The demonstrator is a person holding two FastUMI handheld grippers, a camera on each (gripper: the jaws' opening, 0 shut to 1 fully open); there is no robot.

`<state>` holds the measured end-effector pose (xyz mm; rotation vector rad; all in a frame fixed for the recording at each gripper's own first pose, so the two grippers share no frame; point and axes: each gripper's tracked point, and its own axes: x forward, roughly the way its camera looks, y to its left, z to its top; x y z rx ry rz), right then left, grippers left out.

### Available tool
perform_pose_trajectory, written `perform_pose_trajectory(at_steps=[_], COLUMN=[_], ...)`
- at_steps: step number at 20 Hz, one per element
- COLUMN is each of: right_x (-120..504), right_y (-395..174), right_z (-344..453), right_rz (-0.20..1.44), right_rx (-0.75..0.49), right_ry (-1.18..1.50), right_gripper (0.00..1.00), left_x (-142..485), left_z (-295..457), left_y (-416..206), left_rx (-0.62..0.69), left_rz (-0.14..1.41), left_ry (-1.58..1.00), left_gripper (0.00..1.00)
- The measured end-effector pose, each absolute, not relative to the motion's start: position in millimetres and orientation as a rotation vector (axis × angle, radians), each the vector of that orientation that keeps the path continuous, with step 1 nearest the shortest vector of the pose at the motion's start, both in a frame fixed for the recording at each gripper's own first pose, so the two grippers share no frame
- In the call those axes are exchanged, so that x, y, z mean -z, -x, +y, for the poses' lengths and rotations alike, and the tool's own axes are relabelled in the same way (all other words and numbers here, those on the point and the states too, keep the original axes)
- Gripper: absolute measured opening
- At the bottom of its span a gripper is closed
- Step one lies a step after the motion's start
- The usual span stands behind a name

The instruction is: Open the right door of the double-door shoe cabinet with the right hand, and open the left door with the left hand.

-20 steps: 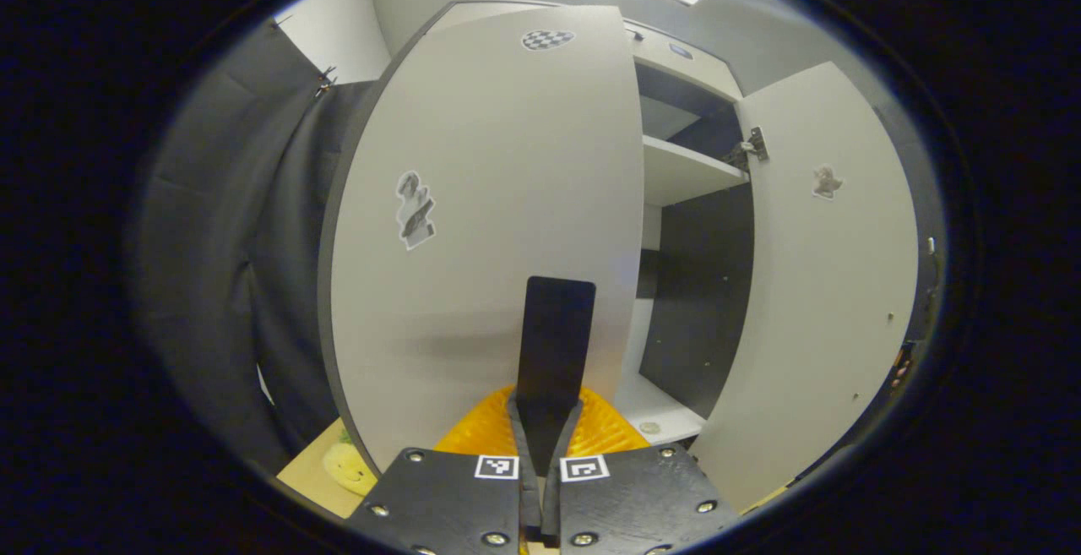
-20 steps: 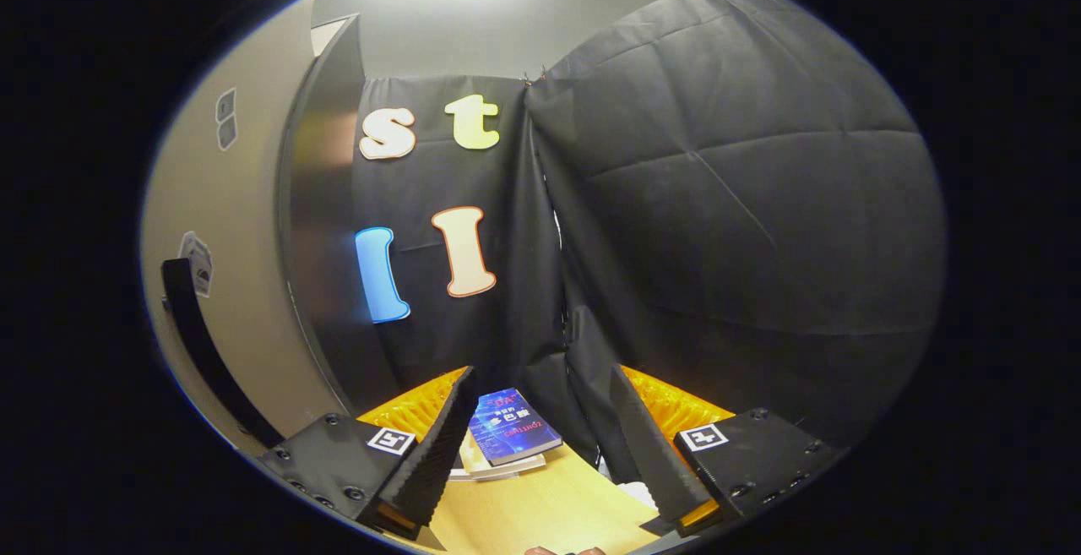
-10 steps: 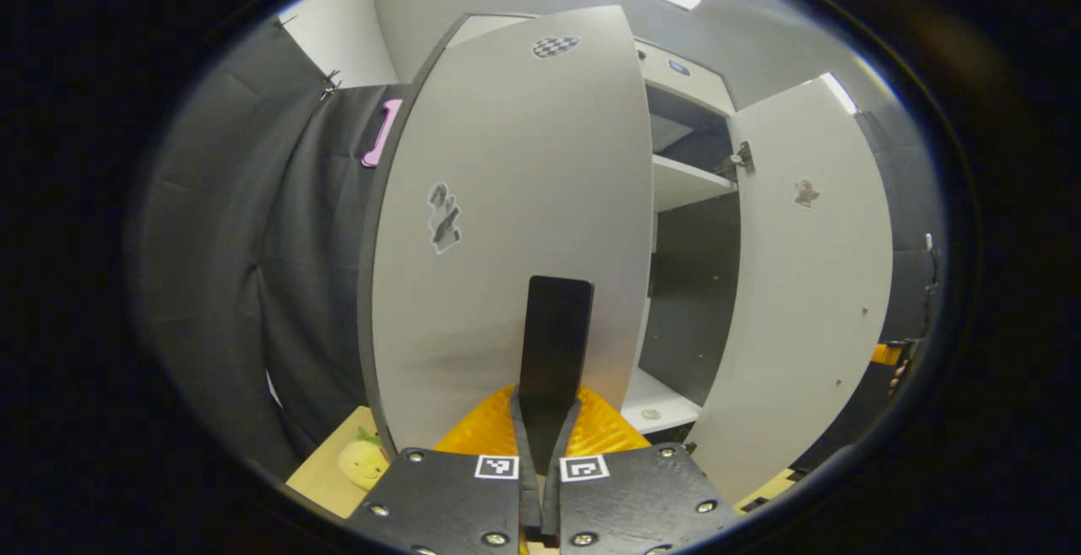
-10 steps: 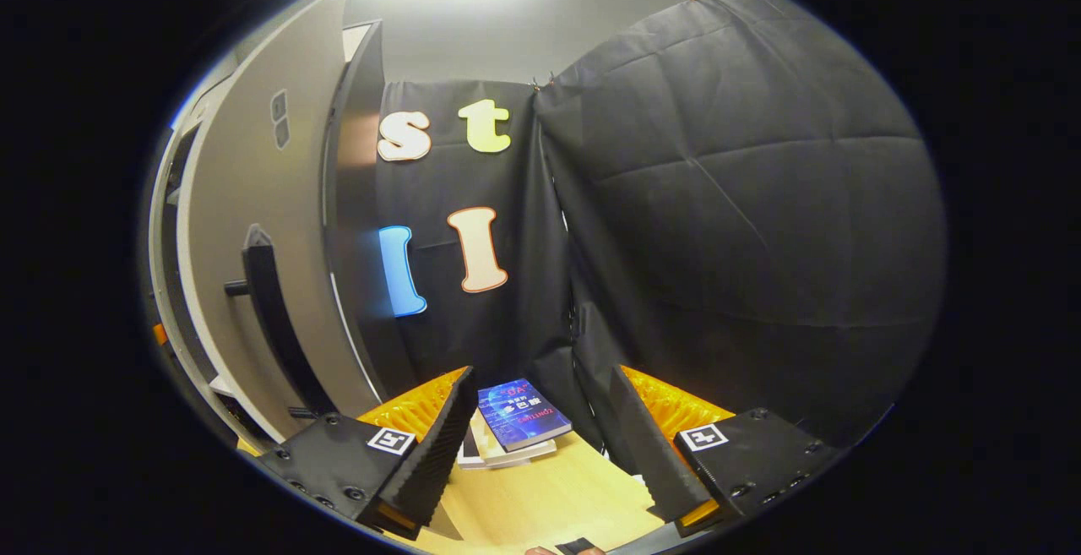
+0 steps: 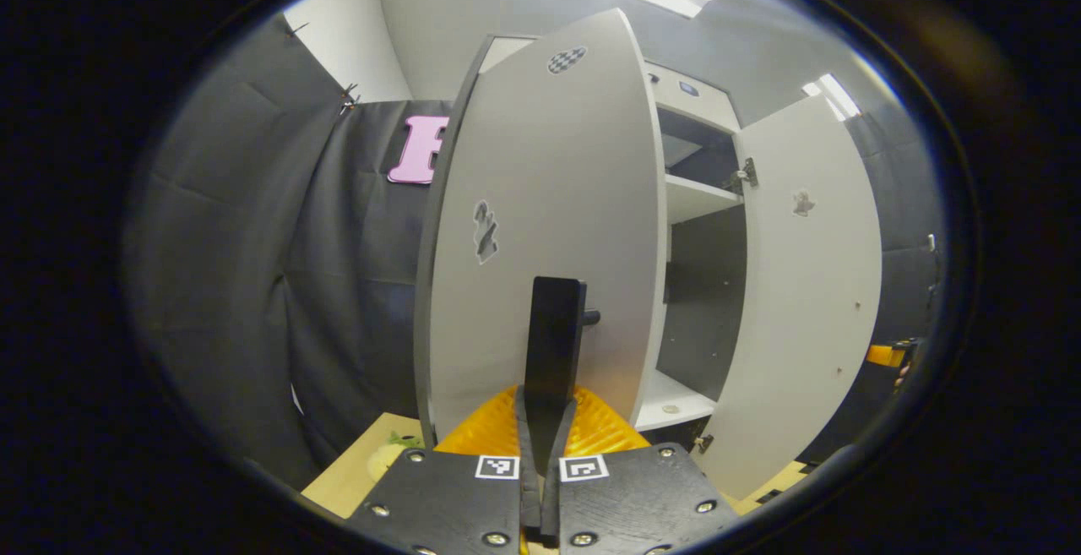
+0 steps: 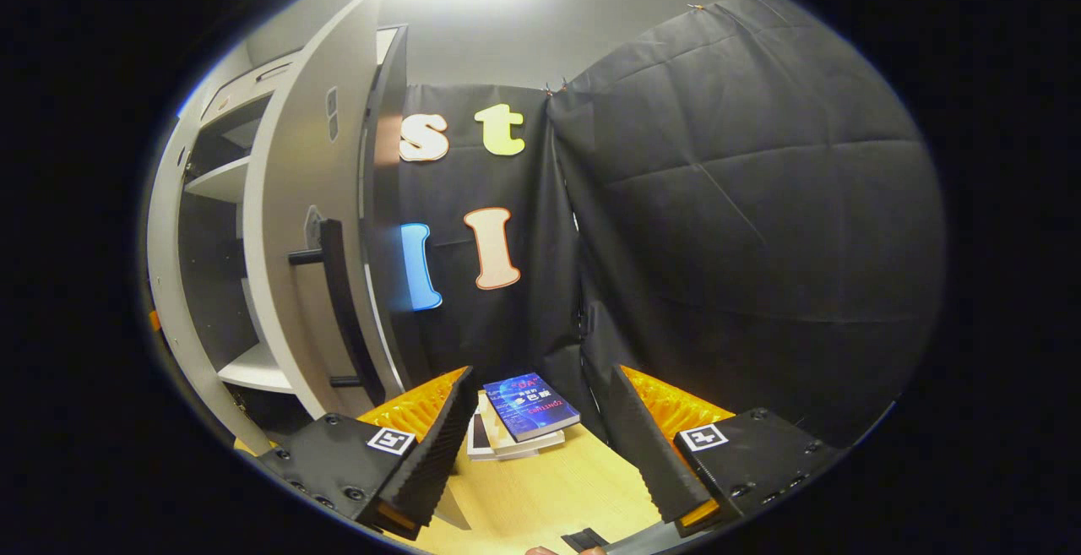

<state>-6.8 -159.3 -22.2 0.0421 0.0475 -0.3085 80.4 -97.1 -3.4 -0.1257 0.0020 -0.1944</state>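
In the left gripper view the cabinet's pale grey left door (image 5: 540, 200) stands swung partly out. Its black bar handle (image 5: 553, 335) rises straight up from between my fingers, and my left gripper (image 5: 547, 424) is shut on its lower end. To the right, the right door (image 5: 811, 285) stands wide open, and white shelves (image 5: 697, 196) show between the two doors. In the right gripper view my right gripper (image 6: 545, 454) is open and holds nothing. It is off to the right of the right door (image 6: 291, 225), apart from that door's black handle (image 6: 338, 310).
Black cloth walls close in on both sides. A stack of books (image 6: 524, 411) lies on the wooden table (image 6: 549, 504) just beyond my right fingers. A yellow plush toy (image 5: 388, 454) sits on the table left of the left door's foot.
The left door has swung further open with my left gripper on its handle. The right view has turned, and the right door's handle and the cabinet's inside have come into sight.
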Motion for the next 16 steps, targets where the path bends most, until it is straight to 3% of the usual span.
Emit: perform_pose_trajectory(at_steps=[13, 14, 15, 16], right_x=[22.4, 20.5, 18.0, 15.9], right_y=[25.2, 24.4, 22.9, 23.0], right_z=[-145.2, -142.8, -141.0, -139.0], right_rz=[0.038, 0.038, 0.036, 0.033], right_rx=[0.287, 0.281, 0.275, 0.269], right_ry=[-0.058, -0.055, -0.054, -0.052], right_gripper=[0.98, 0.92, 0.92, 0.98], left_x=[4.2, 5.0, 8.0, 13.5], left_z=[-50.6, -46.8, -41.8, -35.8], left_y=[-74.8, -76.5, -78.7, -79.7], left_rx=[0.132, 0.137, 0.141, 0.135], left_rz=[-0.009, -0.014, -0.009, 0.01], left_ry=[0.091, 0.081, 0.073, 0.078], left_gripper=[0.01, 0.02, 0.01, 0.02])
